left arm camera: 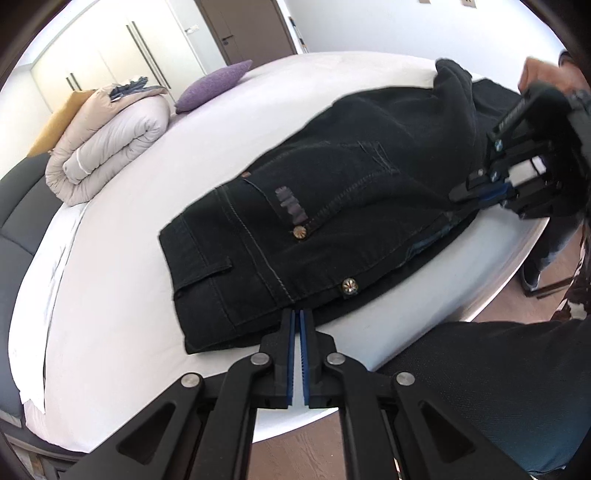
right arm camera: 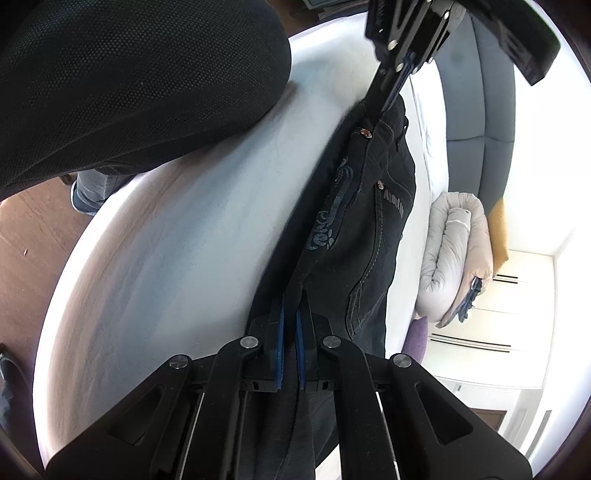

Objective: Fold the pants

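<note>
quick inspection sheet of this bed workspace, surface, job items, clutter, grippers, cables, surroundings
surface: white bed sheet, mostly bare.
job's things: black denim pants lying on the sheet, folded lengthwise, waistband nearest the left wrist camera.
clutter: rolled beige quilt and purple cushion at the far side.
grippers: left gripper shut at the waistband edge, whether it pinches cloth is unclear; right gripper shut on the pants, cloth between its fingers.
cables: nothing seen.
surroundings: white wardrobe doors, brown door, grey padded headboard, wooden floor.
</note>
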Demonstrator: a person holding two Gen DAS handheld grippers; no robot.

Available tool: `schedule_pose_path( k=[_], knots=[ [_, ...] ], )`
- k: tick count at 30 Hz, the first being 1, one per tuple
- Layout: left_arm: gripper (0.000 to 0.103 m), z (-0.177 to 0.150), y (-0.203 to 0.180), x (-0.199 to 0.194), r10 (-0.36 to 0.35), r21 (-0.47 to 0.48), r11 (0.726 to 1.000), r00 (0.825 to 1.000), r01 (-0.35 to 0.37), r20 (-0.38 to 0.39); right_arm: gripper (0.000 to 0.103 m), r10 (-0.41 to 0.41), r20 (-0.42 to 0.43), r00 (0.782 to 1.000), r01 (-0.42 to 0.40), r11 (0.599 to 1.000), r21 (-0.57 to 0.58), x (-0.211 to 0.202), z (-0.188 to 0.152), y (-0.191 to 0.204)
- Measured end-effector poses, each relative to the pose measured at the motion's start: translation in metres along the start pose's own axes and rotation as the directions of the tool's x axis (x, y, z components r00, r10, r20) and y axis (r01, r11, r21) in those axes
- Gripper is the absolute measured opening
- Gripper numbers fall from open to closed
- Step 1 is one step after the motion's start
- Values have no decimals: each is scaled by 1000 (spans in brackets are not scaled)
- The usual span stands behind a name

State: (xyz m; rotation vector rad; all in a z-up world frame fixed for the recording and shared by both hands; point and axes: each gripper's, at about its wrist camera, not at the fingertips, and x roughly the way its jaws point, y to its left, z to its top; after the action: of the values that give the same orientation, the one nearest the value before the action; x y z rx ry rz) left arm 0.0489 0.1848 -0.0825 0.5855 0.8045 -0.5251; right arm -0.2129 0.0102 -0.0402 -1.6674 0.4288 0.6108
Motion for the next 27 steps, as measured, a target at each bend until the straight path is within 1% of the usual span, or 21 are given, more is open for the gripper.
schedule_pose_path(
  k=[2, 4, 6, 8, 10, 11, 12, 13, 14, 15, 16, 17, 18, 19, 20, 21, 22, 23, 24, 25, 27],
  knots=[
    [4, 6, 10, -8, -5, -64, 998, 999, 7, 36, 5, -7, -10, 1000, 6, 1000, -6, 3, 1, 1],
    [9, 21, 16, -15, -37, -126, 991, 994, 49, 99, 5, -19, -21, 1000, 19, 1000, -11, 6, 3, 3],
    [24, 39, 14, -11, -40, -161, 985, 990, 61, 134, 5, -23, -31, 999, 23, 1000, 15, 7, 3, 2],
    [27, 56, 0, 1, -52, -170, 983, 989, 76, 141, 5, -30, -42, 999, 32, 998, 45, 9, 4, 1],
    [36, 72, -13, 27, -73, -179, 980, 994, 88, 84, 6, -50, -46, 998, 53, 996, 66, 10, 4, 2],
    [37, 76, -20, 48, -114, -186, 976, 993, 116, 19, 6, -61, -45, 997, 64, 994, 84, 10, 3, 2],
    [38, 76, -28, 68, -146, -188, 973, 988, 135, -43, 6, -70, -43, 997, 75, 991, 107, 9, 3, 2],
    [38, 75, -33, 82, -141, -190, 974, 987, 125, -78, 6, -79, -40, 996, 84, 988, 133, 9, 2, 2],
    [38, 73, -33, 86, -142, -218, 968, 987, 125, -68, 7, -77, -37, 996, 83, 982, 172, 8, 1, 1],
    [38, 72, -25, 87, -174, -282, 948, 983, 151, -59, 7, -75, -35, 997, 81, 972, 219, 6, 0, 0],
    [39, 71, -18, 88, -196, -321, 932, 979, 168, -58, 10, -81, -30, 996, 87, 955, 284, 2, -3, -2],
    [39, 70, -14, 89, -210, -345, 922, 976, 176, -63, 13, -84, -24, 996, 87, 932, 352, -3, -7, -4],
    [39, 70, -14, 90, -209, -343, 923, 975, 173, -70, 14, -86, -11, 996, 82, 899, 430, -11, -11, -8],
    [39, 71, -16, 90, -199, -331, 930, 977, 163, -80, 23, -81, 15, 997, 61, 853, 518, -21, -18, -13],
    [39, 73, -19, 91, -185, -321, 936, 978, 147, -93, 45, -72, 56, 996, 21, 781, 624, -35, -28, -22],
    [39, 76, -21, 92, -174, -318, 939, 979, 133, -106, 63, -80, 99, 992, -19, 678, 735, -50, -44, -32],
    [39, 78, -23, 94, -165, -315, 941, 979, 121, -116, 89, -97, 134, 986, -53, 579, 814, -61, -61, -40],
    [39, 81, -24, 96, -157, -315, 943, 979, 111, -126, 95, -120, 173, 977, -101, 455, 885, -73, -84, -49],
    [39, 83, -25, 98, -155, -320, 941, 979, 106, -131, 95, -140, 200, 970, -147, 319, 936, -80, -113, -58],
    [39, 84, -26, 99, -155, -326, 940, 979, 105, -132, 95, -147, 202, 968, -171, 202, 964, -83, -139, -65],
    [39, 88, -27, 102, -157, -336, 936, 979, 105, -133, 96, -151, 184, 971, -195, -59, 979, -79, -205, -76]
  ],
)
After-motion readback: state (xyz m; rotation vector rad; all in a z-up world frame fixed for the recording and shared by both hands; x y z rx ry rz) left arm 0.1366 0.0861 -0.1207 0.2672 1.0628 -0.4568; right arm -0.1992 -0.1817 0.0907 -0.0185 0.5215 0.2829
